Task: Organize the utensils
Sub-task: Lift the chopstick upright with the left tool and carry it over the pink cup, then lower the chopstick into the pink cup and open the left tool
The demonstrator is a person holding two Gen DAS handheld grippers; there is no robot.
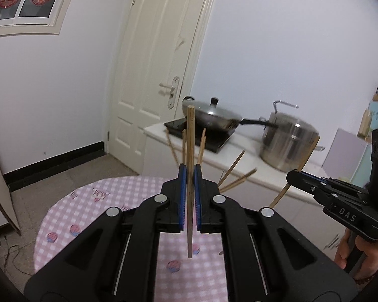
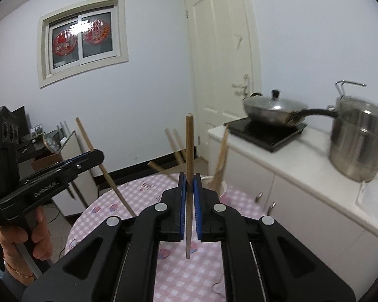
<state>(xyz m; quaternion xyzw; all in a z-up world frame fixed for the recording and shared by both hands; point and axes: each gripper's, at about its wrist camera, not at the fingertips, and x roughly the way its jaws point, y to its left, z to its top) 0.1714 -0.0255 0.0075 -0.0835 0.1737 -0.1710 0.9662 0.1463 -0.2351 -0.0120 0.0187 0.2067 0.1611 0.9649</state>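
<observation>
Left gripper (image 1: 190,176) is clamped on a wooden chopstick (image 1: 190,151), pinched between the blue pads (image 1: 182,196). Chopstick's long axis runs vertical: square butt end up, thin end down, hanging above the pink checked table (image 1: 70,216).

Right gripper (image 2: 189,183) is likewise closed on a second chopstick (image 2: 189,146), same orientation: upright, butt up, tip down over the table.

Both held in the air, neither touching the tabletop.

More chopsticks (image 2: 220,161) stand splayed in a white cup (image 2: 221,188) just beyond the right gripper, leaning out at different angles. The cup itself is hidden in the left view; only the fanned sticks show there.

Behind: counter (image 2: 302,161) with wok (image 2: 272,110) and steel pot (image 2: 357,141).
</observation>
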